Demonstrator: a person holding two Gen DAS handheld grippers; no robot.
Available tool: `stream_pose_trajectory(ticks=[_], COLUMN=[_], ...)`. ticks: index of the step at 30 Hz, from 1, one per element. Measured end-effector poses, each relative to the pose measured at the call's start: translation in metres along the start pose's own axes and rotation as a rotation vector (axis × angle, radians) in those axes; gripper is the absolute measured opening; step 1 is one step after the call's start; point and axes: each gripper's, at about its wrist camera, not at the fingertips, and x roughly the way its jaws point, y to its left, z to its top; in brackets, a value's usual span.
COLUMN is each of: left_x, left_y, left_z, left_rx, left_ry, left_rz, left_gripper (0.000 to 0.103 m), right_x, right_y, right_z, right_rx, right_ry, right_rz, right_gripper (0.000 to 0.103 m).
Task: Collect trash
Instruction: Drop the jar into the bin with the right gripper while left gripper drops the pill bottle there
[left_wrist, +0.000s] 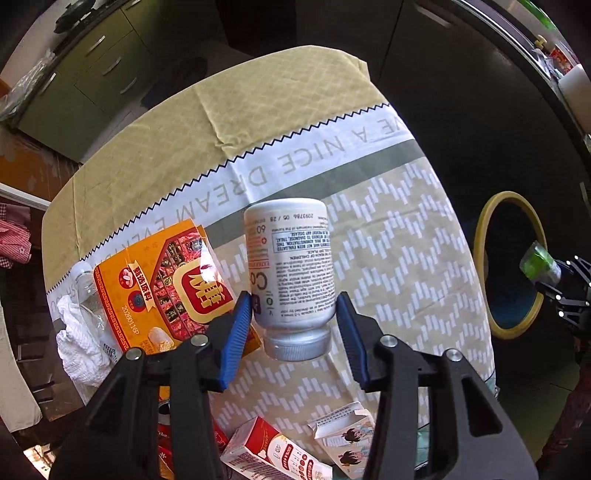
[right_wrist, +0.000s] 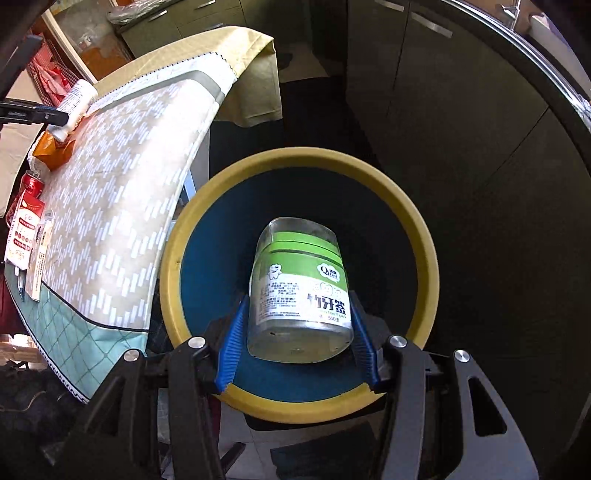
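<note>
Two claws each hold trash. The right gripper (right_wrist: 297, 325) hugs a clear plastic jar with a green label (right_wrist: 299, 291) over the yellow-rimmed blue bin (right_wrist: 295, 157); next, let go. The left gripper (left_wrist: 293, 325) squeezes a white pill bottle (left_wrist: 290, 266) above the table (left_wrist: 388, 236).

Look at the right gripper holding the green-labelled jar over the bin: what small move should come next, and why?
Probably open the right gripper and let the jar drop. The jar sits between the blue pads, directly above the blue inside of the yellow-rimmed bin, so it should fall in. The left gripper holds the white bottle over the table; that can follow.
</note>
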Motion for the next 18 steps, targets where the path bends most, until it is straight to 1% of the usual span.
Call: stream_pose_trajectory(ticks=[2, 4, 7, 10, 12, 14, 18], left_x=[-0.008, -0.013, -0.027, -0.043, -0.055, -0.062, -0.062], left_y=[-0.003, -0.004, -0.015, -0.038, -0.062, -0.088, -0.146], left_z=[-0.003, -0.007, -0.016, -0.023, -0.025, -0.026, -0.024], left_rx=[0.014, 0.035, 0.075, 0.139, 0.192, 0.248, 0.349], left_ry=[-0.006, -0.012, -0.022, -0.04, -0.049, -0.051, -0.043], left_rz=[-0.006, -0.011, -0.031, -0.066, -0.102, -0.136, -0.196], left_gripper=[0.045, 0.045, 0.045, 0.045, 0.045, 0.045, 0.045], right_x=[0.004, -0.002, -0.025, -0.052, -0.068, -0.084, -0.103], right_y=[-0.001, -0.004, -0.011, -0.019, -0.026, -0.034, -0.044], right_z=[0.0, -0.001, -0.005, -0.019, -0.034, -0.05, -0.084], right_rx=[0.008, 0.024, 0.065, 0.111, 0.143, 0.178, 0.232], right_ry=[-0.006, -0.035, -0.1, -0.165, -0.201, -0.233, -0.241], right_rz=[-0.007, 0.005, 0.014, 0.027, 0.012, 0.017, -0.009], right_gripper=[0.068, 0.068, 0.068, 0.068, 0.068, 0.068, 0.068])
